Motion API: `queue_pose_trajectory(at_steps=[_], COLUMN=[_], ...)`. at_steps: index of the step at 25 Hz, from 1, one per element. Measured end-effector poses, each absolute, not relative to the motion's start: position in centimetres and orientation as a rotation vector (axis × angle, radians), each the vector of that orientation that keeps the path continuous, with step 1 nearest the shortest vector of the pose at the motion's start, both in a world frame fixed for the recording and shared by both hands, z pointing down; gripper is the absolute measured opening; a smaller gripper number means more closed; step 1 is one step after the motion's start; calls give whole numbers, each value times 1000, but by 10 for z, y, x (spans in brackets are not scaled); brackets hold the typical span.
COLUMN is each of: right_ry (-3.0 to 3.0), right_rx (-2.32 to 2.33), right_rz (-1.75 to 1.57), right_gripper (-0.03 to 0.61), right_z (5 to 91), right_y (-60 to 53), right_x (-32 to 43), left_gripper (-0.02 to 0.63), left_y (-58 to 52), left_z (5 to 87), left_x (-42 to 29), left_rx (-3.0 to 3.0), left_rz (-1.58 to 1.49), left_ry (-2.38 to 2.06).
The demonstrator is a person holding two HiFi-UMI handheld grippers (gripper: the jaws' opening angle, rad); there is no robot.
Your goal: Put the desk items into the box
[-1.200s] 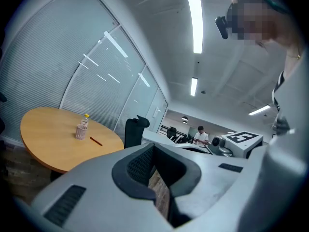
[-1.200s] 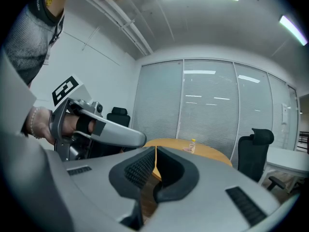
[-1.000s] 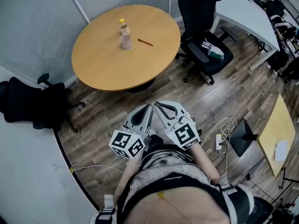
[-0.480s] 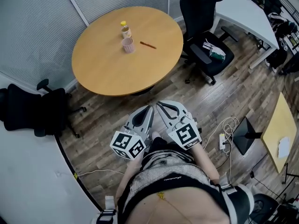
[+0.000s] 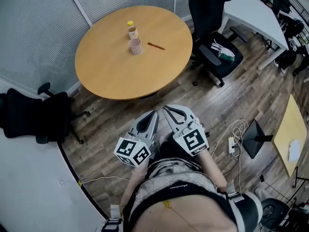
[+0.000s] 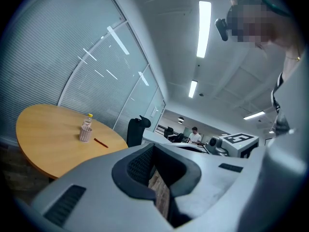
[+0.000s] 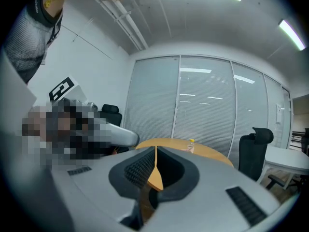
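A round wooden table point(image 5: 120, 66) stands ahead of me. On its far part are a small bottle with a yellow cap point(image 5: 133, 31), a pink ribbed cup point(image 5: 135, 46) and a red-brown pen point(image 5: 156, 46). The left gripper view shows the same bottle point(image 6: 87, 121), cup point(image 6: 85, 134) and pen point(image 6: 100, 142). My left gripper point(image 5: 153, 114) and right gripper point(image 5: 166, 109) are held side by side close to my body, above the wood floor and well short of the table. Both are shut with nothing between their jaws. In the right gripper view the right gripper point(image 7: 155, 149) points at the table, where the bottle point(image 7: 192, 142) shows.
A black office chair point(image 5: 212, 23) stands at the table's right beside a white desk point(image 5: 251, 18). Another black chair point(image 5: 34, 115) is at the left by the wall. Cables and a power strip point(image 5: 231, 143) lie on the floor at the right.
Both grippers and I have drifted slightly toward the table. The table sits a little further right in the head view. Both grippers stay shut.
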State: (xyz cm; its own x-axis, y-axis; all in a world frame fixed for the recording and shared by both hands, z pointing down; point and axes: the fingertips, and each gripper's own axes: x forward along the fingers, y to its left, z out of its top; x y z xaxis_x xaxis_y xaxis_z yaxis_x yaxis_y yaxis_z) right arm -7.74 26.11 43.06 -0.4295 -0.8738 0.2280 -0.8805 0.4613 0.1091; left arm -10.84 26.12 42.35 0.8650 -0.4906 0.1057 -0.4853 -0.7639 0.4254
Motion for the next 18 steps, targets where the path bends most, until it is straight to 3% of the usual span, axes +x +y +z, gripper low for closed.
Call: queue_pose_trajectory(at_steps=[18], right_ry=[-2499], right_rx=[1402], right_rz=[77], right_gripper=[25], right_z=[438], right_y=[191], right_x=[-72], left_gripper=[2], left_y=[196], left_z=[430], left_x=[-104], left_rx=[2535], left_rz=[-17], left_ry=[-792])
